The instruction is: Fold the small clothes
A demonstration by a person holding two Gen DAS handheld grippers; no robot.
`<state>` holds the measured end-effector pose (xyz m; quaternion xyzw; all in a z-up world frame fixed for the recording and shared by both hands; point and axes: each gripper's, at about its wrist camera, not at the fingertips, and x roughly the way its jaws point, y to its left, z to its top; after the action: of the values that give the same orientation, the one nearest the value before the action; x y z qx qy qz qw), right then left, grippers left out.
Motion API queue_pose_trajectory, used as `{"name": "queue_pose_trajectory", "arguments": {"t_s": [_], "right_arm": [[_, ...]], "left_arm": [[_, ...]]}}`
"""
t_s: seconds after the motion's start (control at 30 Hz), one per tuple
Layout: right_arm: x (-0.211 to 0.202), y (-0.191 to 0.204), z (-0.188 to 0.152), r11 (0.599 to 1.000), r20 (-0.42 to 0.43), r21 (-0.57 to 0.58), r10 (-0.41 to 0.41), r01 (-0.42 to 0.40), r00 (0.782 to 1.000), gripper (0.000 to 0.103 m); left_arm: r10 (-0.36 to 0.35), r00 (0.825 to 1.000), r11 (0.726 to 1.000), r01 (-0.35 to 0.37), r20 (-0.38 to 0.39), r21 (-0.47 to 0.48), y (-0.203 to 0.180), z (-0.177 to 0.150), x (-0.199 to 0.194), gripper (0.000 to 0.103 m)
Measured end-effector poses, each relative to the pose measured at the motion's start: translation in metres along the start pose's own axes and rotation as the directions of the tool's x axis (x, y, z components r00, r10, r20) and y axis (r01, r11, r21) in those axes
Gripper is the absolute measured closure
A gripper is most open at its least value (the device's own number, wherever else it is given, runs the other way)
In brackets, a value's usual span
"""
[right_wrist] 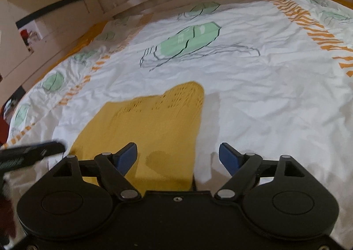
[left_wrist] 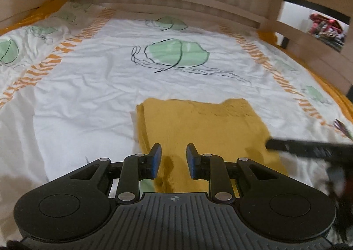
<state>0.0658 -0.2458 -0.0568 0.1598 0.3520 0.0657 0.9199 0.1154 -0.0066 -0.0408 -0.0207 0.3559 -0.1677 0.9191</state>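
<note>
A mustard-yellow knitted garment (left_wrist: 198, 130) lies folded flat on the white bedspread (left_wrist: 88, 86). It also shows in the right wrist view (right_wrist: 154, 126). My left gripper (left_wrist: 173, 159) is open and empty, hovering over the garment's near left part. My right gripper (right_wrist: 178, 157) is wide open and empty, above the garment's near right edge. The right gripper shows as a dark blurred bar in the left wrist view (left_wrist: 308, 148); the left one shows likewise in the right wrist view (right_wrist: 30, 152).
The bedspread (right_wrist: 264, 95) has green shapes and orange striped bands. A pale wooden bed frame (left_wrist: 167, 0) rises along the far side, with a railing (left_wrist: 308, 33) at the right. Colourful items (left_wrist: 326, 27) lie beyond the railing.
</note>
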Motion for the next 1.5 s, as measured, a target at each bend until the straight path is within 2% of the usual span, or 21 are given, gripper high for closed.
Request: {"name": "queue_pose_trajectory", "arguments": {"t_s": [0.07, 0.17, 0.23, 0.33, 0.6, 1.07, 1.2, 1.5], "right_arm": [[0.004, 0.004, -0.003, 1.000, -0.022, -0.025, -0.018, 0.018, 1.000, 0.012], [0.011, 0.004, -0.007, 0.997, -0.060, -0.039, -0.072, 0.070, 0.996, 0.011], [0.016, -0.002, -0.011, 0.996, -0.087, -0.023, -0.086, 0.084, 0.992, 0.009], [0.016, -0.005, -0.013, 0.995, -0.089, -0.024, -0.096, 0.094, 0.991, 0.007], [0.017, 0.000, -0.018, 0.993, -0.093, -0.060, -0.104, 0.099, 0.990, 0.001], [0.022, -0.006, -0.018, 0.997, -0.094, -0.024, -0.072, 0.070, 0.993, 0.000], [0.023, -0.007, -0.019, 0.997, -0.087, -0.013, -0.071, 0.070, 0.994, 0.000], [0.024, -0.005, -0.019, 0.996, -0.079, -0.004, -0.085, 0.085, 0.993, 0.000]], "left_arm": [[0.018, 1.000, 1.000, -0.018, -0.010, -0.013, 0.003, -0.002, 0.009, 0.079], [0.072, 0.995, 0.997, -0.075, -0.076, -0.036, 0.011, -0.009, 0.028, 0.079], [0.070, 0.992, 0.994, -0.078, -0.102, -0.073, 0.019, -0.017, 0.036, 0.071], [0.083, 0.993, 0.992, -0.091, -0.087, -0.093, 0.025, -0.023, 0.035, 0.062], [0.074, 0.994, 0.991, -0.082, -0.079, -0.102, 0.030, -0.026, 0.032, 0.059], [0.104, 0.993, 0.989, -0.109, -0.063, -0.097, 0.026, -0.029, 0.031, 0.050], [0.122, 0.990, 0.987, -0.128, -0.065, -0.095, 0.026, -0.029, 0.032, 0.044], [0.132, 0.989, 0.986, -0.138, -0.073, -0.091, 0.025, -0.028, 0.032, 0.043]]}}
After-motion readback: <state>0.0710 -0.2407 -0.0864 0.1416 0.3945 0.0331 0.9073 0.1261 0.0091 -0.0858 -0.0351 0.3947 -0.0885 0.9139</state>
